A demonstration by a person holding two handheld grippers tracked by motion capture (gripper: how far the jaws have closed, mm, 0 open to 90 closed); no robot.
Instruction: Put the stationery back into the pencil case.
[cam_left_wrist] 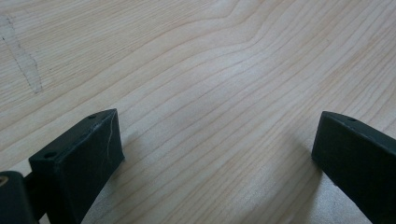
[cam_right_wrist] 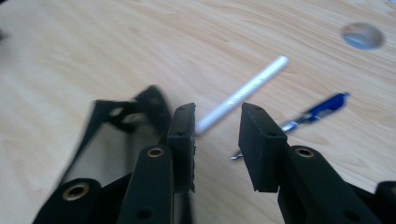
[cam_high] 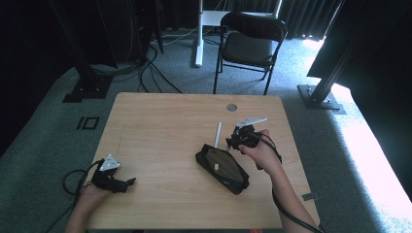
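Black jaws of our right gripper (cam_right_wrist: 217, 140), narrowly parted and empty, hover over the white pen (cam_right_wrist: 243, 93) beside the open pencil case (cam_high: 222, 168), so we apparently need to pinch it next, while our left gripper (cam_left_wrist: 215, 154) rests spread.

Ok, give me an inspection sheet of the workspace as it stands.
Surface: wooden table, bare grain, round grommet hole near far edge.
Job's things: black pouch, open, something small and pale inside; white pen and blue pen lying apart on the table beyond it.
Clutter: nothing seen.
Grippers: left gripper jaws wide, empty, low over bare table; right gripper above pouch's far end, jaws narrowly apart, nothing between.
Cables: one trails from each gripper; more on floor.
Surroundings: folding chair, grey carpet, dark stands.
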